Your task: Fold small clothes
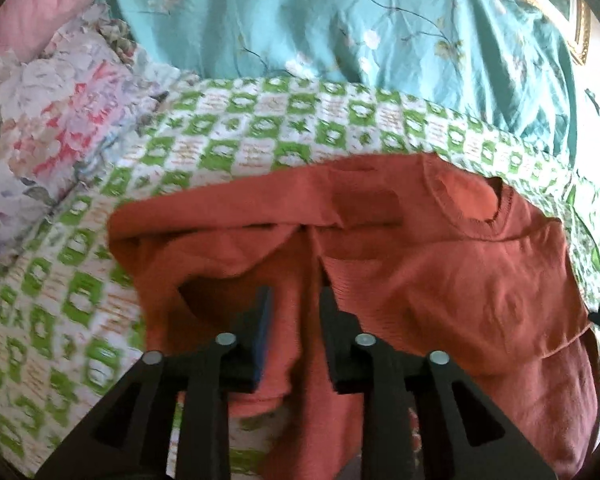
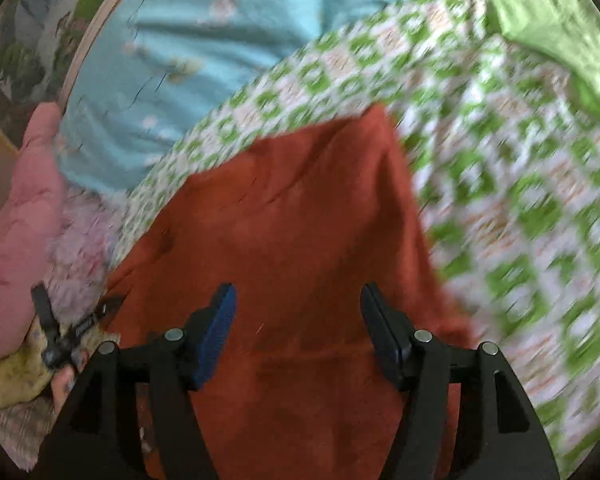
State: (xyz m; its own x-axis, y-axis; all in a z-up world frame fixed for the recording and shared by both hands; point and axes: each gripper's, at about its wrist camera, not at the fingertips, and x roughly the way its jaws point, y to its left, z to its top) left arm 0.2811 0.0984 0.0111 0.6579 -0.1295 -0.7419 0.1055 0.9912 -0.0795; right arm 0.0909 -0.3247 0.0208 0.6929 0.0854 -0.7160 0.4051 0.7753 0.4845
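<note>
- a rust-orange shirt point(image 1: 440, 272) lies on a green-and-white checked bedspread point(image 1: 228, 128), its round neckline turned toward the upper right in the left wrist view.
- the shirt's near side is rumpled, with a fold of cloth raised into a hollow pocket just ahead of the left gripper point(image 1: 294, 300).
- the left gripper's jaws stand narrow, with a ridge of the shirt's cloth running up between them; whether they pinch it firmly cannot be told from the picture.
- the right gripper point(image 2: 298, 300) hangs over a smooth stretch of the same shirt point(image 2: 300, 208), its jaws wide apart with nothing between them but the cloth lying below.
- in the right wrist view the shirt tapers to a corner at its far end, resting on the bedspread point(image 2: 520, 208).
- beyond the bedspread lies a teal quilt with a branch-and-blossom print point(image 1: 340, 28).
- a floral pillow in pink and grey point(image 1: 48, 108) sits at the left of the left wrist view, touching the bedspread's edge.
- both views are blurred, so fine detail of the cloth is lost.
</note>
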